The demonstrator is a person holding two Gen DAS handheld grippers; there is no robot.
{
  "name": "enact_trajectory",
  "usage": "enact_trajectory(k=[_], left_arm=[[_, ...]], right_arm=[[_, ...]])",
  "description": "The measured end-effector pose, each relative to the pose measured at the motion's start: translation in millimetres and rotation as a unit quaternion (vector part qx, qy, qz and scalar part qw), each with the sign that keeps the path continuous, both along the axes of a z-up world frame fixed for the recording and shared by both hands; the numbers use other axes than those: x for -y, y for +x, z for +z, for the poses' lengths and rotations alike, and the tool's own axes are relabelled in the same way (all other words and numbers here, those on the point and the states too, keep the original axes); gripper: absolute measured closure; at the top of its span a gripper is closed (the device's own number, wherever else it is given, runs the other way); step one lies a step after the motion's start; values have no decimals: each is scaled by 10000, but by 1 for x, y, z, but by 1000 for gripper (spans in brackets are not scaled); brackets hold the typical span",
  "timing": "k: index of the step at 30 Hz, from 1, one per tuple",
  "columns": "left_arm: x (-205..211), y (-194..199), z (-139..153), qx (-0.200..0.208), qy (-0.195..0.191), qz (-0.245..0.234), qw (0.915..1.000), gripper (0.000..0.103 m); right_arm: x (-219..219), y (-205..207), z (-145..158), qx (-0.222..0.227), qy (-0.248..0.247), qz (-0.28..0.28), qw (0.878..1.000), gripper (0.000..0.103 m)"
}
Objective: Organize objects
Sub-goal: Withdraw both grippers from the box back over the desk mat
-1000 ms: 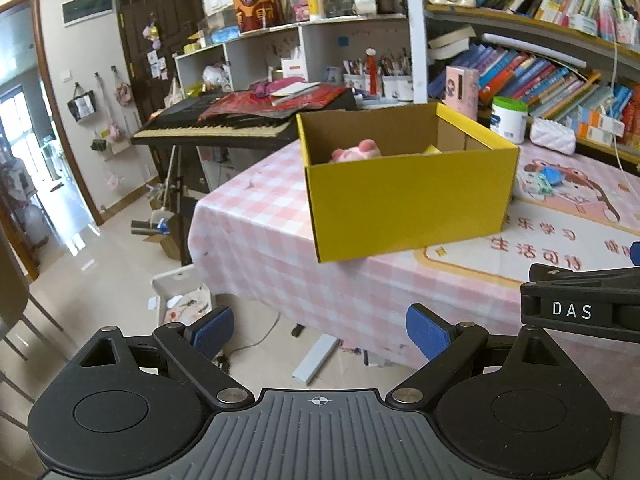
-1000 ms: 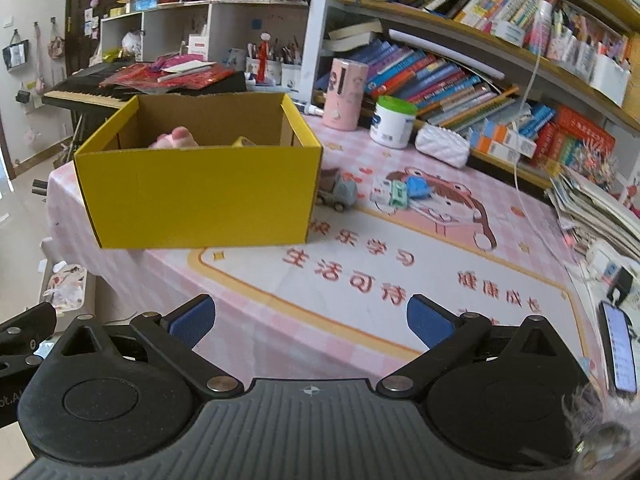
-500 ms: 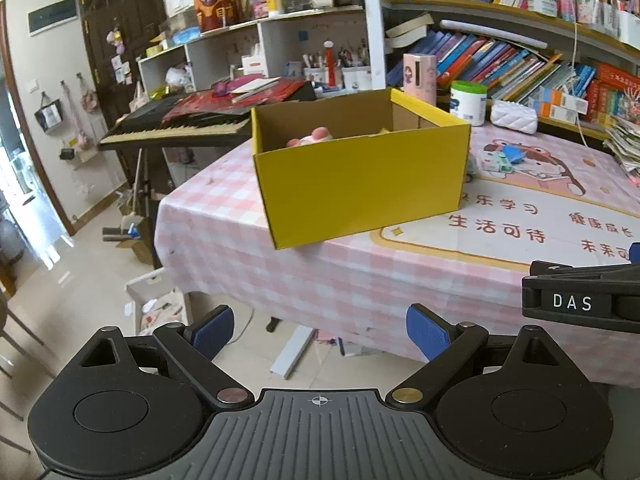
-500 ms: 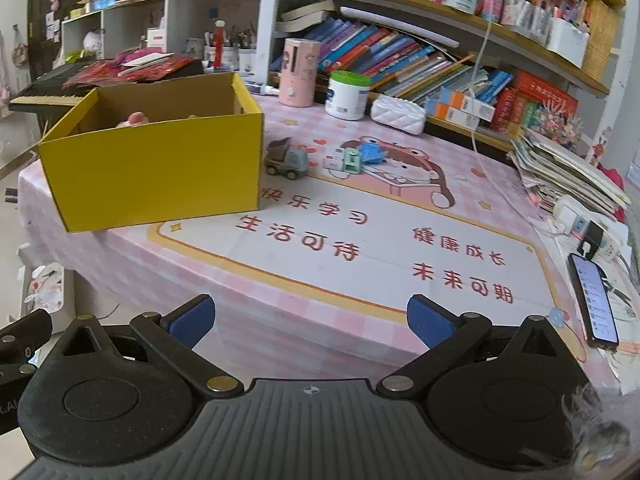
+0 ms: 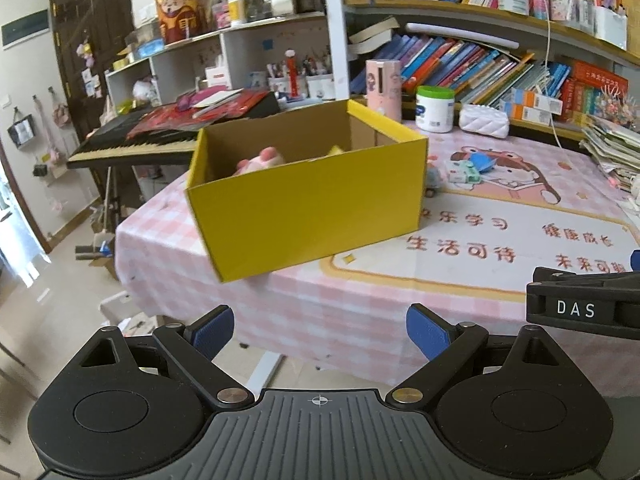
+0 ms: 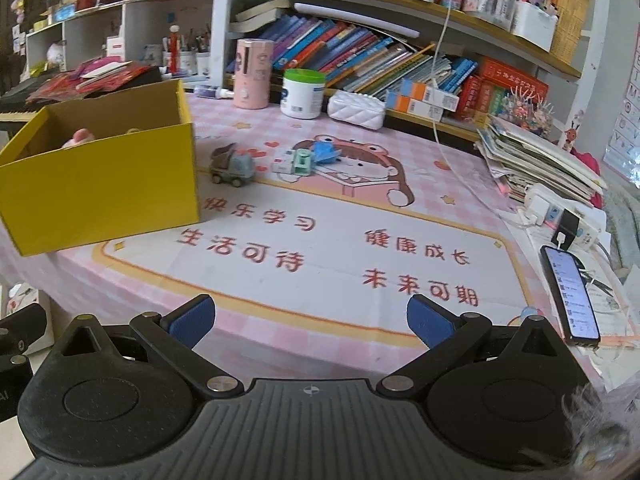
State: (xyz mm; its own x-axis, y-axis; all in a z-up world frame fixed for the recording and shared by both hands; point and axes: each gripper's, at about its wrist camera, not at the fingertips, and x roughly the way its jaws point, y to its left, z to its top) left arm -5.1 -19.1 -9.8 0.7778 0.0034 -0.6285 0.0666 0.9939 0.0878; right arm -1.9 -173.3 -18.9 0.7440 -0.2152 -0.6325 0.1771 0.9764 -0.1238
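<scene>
Ahead of jaws: table w/ pink checked cloth (image 6: 280, 120). Beyond it, packed bookshelves (image 6: 400, 0). Far left of jaws: keyboard piano (image 5: 132, 148), dark wood door (image 5: 92, 32), glossy beige floor (image 5: 52, 304), daylight from left.

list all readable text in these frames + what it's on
"DAS": white letters on the right gripper body, seen in the left wrist view.
"快乐学习", "生活可待", "健康成长", "未来可期": red characters on the printed table mat.
White jar label, book spines, phone screen: too small or blurred to read.
Yellow box: no text visible.
</scene>
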Motion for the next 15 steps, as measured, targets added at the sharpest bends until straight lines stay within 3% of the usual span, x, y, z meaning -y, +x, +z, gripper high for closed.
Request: enact_trajectory(k=[15], left_arm=[[70,63,6,79,-70,-334,9994,8]], right_arm=[[71,58,10,10,-88,-264,9996,0]])
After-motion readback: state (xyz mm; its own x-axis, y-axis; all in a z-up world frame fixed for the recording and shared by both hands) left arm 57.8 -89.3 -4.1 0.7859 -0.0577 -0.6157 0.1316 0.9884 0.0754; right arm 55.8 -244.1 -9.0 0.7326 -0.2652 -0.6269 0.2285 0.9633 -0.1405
